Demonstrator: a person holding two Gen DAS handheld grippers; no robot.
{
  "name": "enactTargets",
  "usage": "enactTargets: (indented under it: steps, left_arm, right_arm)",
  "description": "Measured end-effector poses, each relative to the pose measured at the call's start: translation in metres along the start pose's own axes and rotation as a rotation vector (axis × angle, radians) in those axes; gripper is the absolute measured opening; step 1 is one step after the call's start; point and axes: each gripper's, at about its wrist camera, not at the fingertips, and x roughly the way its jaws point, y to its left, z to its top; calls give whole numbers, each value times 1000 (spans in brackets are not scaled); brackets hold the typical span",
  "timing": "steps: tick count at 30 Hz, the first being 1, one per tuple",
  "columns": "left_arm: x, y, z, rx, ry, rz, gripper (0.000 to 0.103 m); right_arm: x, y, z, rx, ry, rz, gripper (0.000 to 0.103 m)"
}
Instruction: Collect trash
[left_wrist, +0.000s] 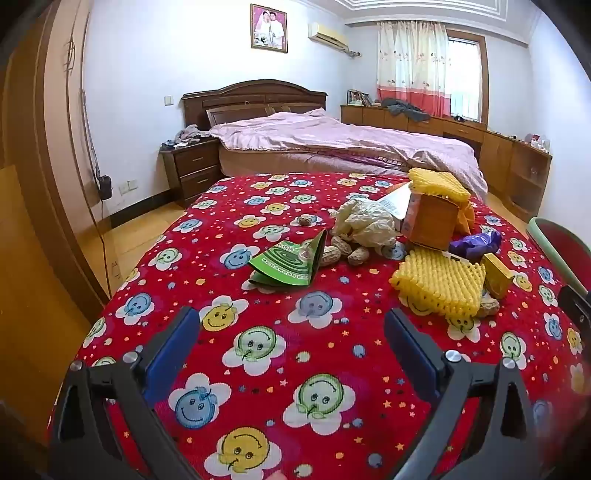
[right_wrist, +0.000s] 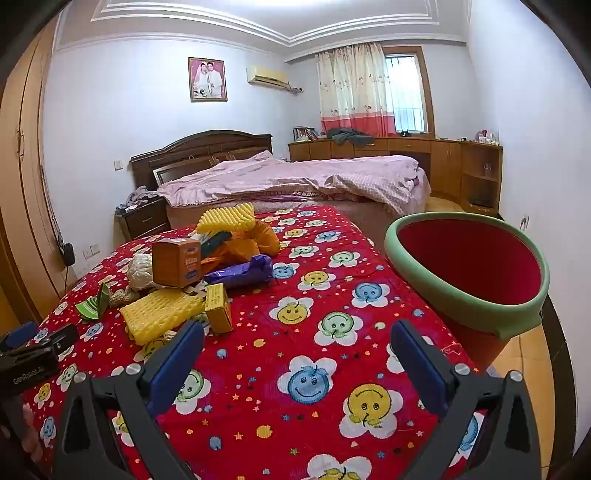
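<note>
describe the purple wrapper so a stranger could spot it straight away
On the red smiley-flower cloth, find the trash pile left of the green-rimmed red bin. The purple wrapper lies at the pile's bin-side edge, beside the orange box; it is the only purple, glossy, crumpled piece there.

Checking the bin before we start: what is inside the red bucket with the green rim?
The red bucket with the green rim shows only bare red inner wall; its bottom is hidden below the near rim.
</note>
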Motion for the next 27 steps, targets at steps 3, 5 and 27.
enactTargets:
  steps: [3, 5, 27]
  left_arm:
    - [0, 1, 0, 0, -3, -4, 99]
    - [-1, 2, 0, 0, -5, -6, 99]
    - [0, 0, 0, 3, 3, 4, 99]
  right_arm:
    - [0, 0, 0, -4, 1, -3, 103]
    - [0, 0, 0, -9, 1, -4, 103]
    - [0, 0, 0, -8, -3, -4, 103]
